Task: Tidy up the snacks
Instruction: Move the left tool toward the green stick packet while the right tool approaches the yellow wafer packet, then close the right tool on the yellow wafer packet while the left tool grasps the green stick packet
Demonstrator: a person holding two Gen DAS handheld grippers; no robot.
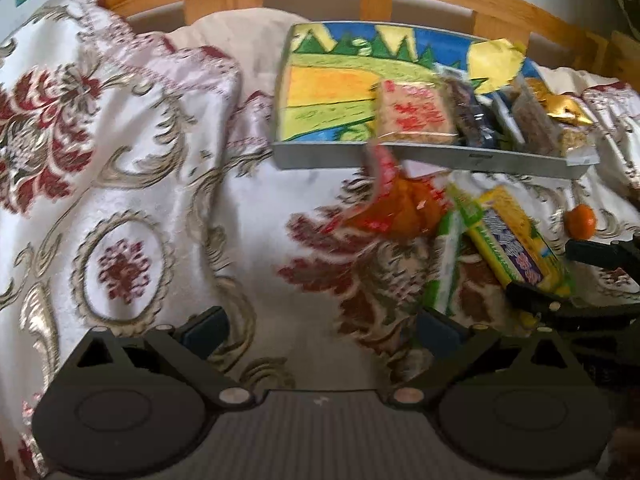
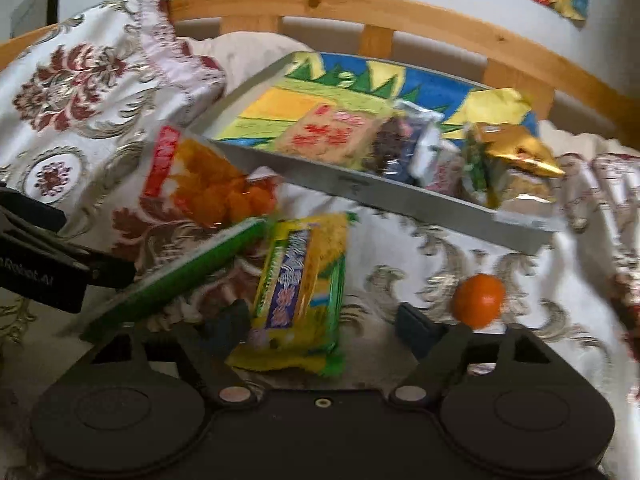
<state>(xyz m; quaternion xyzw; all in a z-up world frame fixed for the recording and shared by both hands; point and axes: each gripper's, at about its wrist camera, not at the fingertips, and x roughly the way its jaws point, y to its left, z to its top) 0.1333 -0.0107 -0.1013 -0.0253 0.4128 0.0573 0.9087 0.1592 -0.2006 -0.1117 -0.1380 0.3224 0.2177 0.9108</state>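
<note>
Right gripper [image 2: 320, 322]: my jaws stand apart, partly spread. The near end of the yellow snack pack [image 2: 298, 292] lies between them, close against the left finger [image 2: 230, 326]; I cannot tell whether that pad touches it, and the right pad stands clear. So nothing is pinched.

At 2 o'clock from my right finger, just beside it, sits the orange fruit [image 2: 478, 300] on the patterned bedspread [image 2: 420, 240]. At 10 o'clock the green flat pack [image 2: 180, 276] lies tilted, its far end near the yellow pack's top corner. Beyond it, at 11 o'clock, the bag of orange puffs [image 2: 200, 188] leans against the tray's near rim.

Left gripper [image 1: 322, 332]: jaws spread wide, only bedspread between them. Open cloth runs from 9 to 12 o'clock, free for moving.

Farther on, at 12 to 1 o'clock, the grey-rimmed tray [image 2: 360, 190] with its painted floor lies skewed. Its left half is bare; the right half holds the red-printed cracker pack [image 2: 328, 136], dark wrapped packs [image 2: 394, 148] and a gold packet [image 2: 520, 152] overhanging the right edge.

Farthest, the wooden bed rail [image 2: 360, 12] closes off the back.
</note>
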